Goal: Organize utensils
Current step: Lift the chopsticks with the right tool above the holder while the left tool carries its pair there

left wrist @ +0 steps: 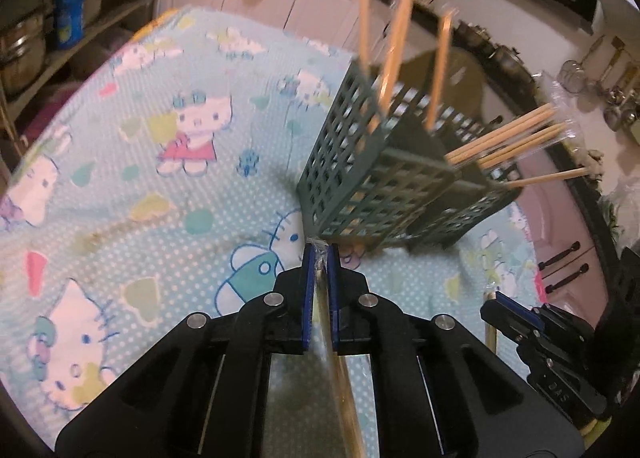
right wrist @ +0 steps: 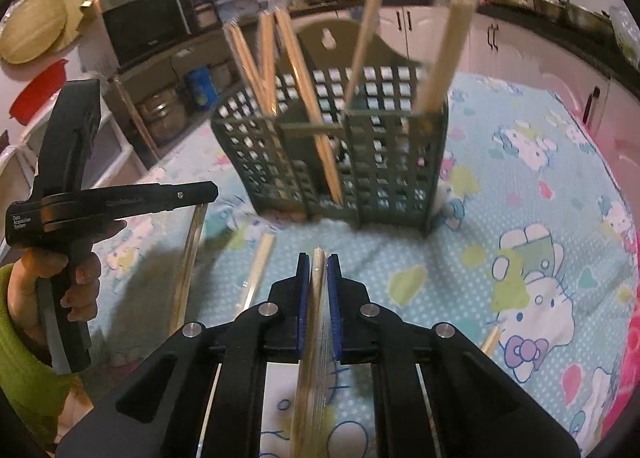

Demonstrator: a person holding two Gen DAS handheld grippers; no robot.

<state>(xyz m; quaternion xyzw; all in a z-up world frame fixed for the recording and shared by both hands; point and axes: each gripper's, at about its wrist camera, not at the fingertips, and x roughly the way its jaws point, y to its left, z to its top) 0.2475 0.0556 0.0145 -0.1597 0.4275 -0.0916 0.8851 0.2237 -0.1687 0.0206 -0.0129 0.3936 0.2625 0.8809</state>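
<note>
A dark green lattice utensil holder [right wrist: 332, 162] stands on the Hello Kitty cloth [right wrist: 520, 186] with several wooden chopsticks [right wrist: 304, 90] upright in its compartments. In the left wrist view the holder [left wrist: 372, 178] is just ahead and to the right. My left gripper [left wrist: 319, 254] is shut on a plastic-wrapped chopstick pair [left wrist: 340, 378]. My right gripper [right wrist: 319, 262] is shut on another wrapped chopstick pair [right wrist: 314, 358], a little in front of the holder. The left gripper [right wrist: 200, 194] also shows at the left of the right wrist view, holding its chopstick [right wrist: 188, 266].
A loose wrapped chopstick [right wrist: 258, 270] lies on the cloth in front of the holder, and another tip [right wrist: 490, 338] shows at the right. Kitchen cabinets [left wrist: 312, 6], shelves with pots [right wrist: 164, 114] and a microwave [right wrist: 148, 26] surround the table.
</note>
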